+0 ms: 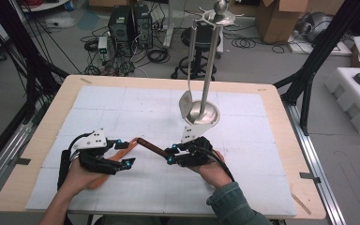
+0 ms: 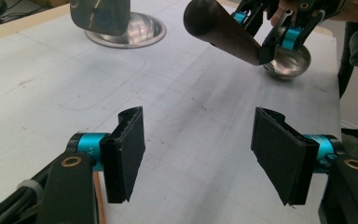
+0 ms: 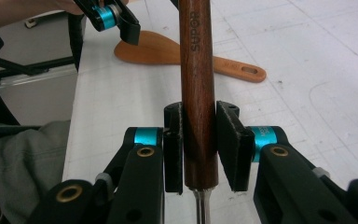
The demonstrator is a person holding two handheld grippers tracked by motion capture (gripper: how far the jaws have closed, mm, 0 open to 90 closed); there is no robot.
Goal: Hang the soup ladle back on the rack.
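High view: I see my right tool [image 1: 170, 155] clamped on the dark wooden handle [image 1: 151, 147] of a ladle, near the front middle of the white surface [image 1: 122, 108]. The handle slants up and toward my left tool [image 1: 123, 153], ending just beside it.

In the right gripper view, the 2 black jaws of the right tool [image 3: 199, 147] press against both sides of the handle [image 3: 196, 70], which runs straight up between them and carries the printed word SUPOR. A thin metal shaft comes out of the handle's lower end, below the jaws.

In the left gripper view, the left tool [image 2: 198, 149] stands wide, nothing between its jaws, with bare surface under it. Ahead of it the handle's blunt end [image 2: 214, 25] points toward this camera, and the ladle's steel bowl [image 2: 289, 60] sits low by the surface beneath the right tool.

An orange wooden spatula [image 3: 168, 49] lies flat on the surface under the left tool. Farther back, a steel utensil rack [image 1: 209, 70] stands upright on its round base, with a metal turner [image 1: 186, 104] hanging from it.
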